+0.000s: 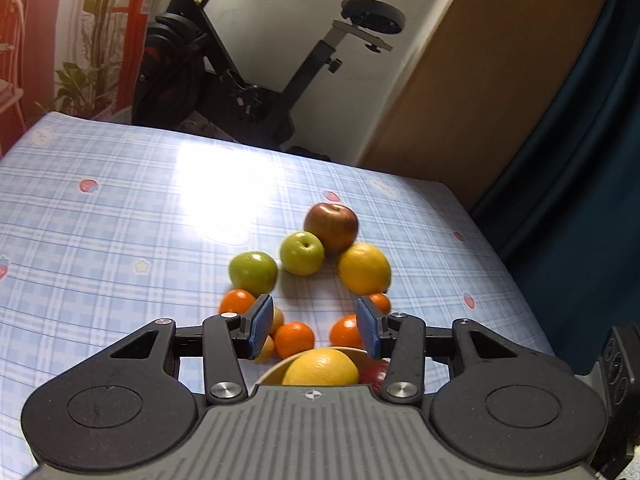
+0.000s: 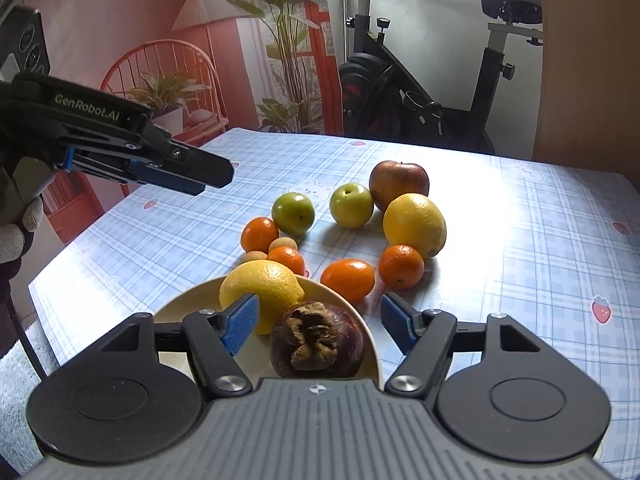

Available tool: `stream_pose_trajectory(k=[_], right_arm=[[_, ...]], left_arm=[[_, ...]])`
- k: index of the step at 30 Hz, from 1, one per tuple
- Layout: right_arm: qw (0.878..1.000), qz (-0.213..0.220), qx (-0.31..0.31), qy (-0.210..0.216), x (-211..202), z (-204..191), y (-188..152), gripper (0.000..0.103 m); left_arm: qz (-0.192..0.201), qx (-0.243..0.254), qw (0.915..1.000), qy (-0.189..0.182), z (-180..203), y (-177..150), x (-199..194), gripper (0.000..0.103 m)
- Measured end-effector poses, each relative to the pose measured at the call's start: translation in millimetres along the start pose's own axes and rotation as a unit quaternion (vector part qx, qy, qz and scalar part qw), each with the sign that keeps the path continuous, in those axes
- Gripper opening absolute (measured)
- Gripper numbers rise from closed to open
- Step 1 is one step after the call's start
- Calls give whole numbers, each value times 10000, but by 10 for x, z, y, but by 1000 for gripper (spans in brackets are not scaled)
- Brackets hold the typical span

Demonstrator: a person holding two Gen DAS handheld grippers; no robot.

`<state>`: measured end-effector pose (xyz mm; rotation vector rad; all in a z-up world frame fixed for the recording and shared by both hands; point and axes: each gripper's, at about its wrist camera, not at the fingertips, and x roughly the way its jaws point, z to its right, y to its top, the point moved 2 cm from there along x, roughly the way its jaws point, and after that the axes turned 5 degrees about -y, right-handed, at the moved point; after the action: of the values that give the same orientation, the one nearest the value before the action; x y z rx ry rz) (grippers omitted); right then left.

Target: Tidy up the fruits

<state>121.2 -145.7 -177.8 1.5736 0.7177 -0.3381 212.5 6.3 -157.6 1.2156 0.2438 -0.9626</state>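
A cream plate (image 2: 192, 300) at the table's near edge holds a lemon (image 2: 262, 284) and a dark mangosteen (image 2: 316, 340). Beyond it lie several oranges (image 2: 348, 278), two green apples (image 2: 293, 213), a red apple (image 2: 399, 184), a second lemon (image 2: 414, 224) and small tan fruits (image 2: 283, 245). My right gripper (image 2: 320, 322) is open and empty, jaws either side of the plate's fruit. My left gripper (image 1: 314, 328) is open and empty above the plate (image 1: 276, 372); it also shows in the right wrist view (image 2: 200, 178), held high at left.
The table has a blue checked cloth (image 2: 520, 240) with strawberry prints. An exercise bike (image 2: 420, 92), a red chair (image 2: 160, 64) and potted plants (image 2: 288, 40) stand beyond the far edge. A wooden panel (image 1: 480, 80) and dark curtain (image 1: 580, 160) are to the right.
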Motion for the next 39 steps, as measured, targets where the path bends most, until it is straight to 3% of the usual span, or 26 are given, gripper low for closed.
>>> stream_pose_trajectory(k=[6, 9, 14, 19, 26, 39], right_arm=[[10000, 23, 63, 43, 16, 75, 83, 63], [9999, -90, -42, 89, 96, 86, 136, 53], [9998, -182, -64, 87, 245, 126, 242, 29], [9995, -182, 247, 33, 392, 183, 316, 29], [9991, -211, 365, 101, 472, 194, 367, 29], [9981, -250, 529, 167, 477, 249, 356, 29]], left_arm=[[128, 102, 9986, 500, -151, -7, -78, 46], [-37, 89, 9984, 557, -230, -22, -42, 33], [-358, -19, 9981, 496, -297, -82, 125, 25], [-599, -216, 9971, 422, -309, -147, 325, 25], [-840, -964, 9914, 283, -422, -155, 557, 25], [-940, -935, 9904, 388, -389, -172, 781, 26]])
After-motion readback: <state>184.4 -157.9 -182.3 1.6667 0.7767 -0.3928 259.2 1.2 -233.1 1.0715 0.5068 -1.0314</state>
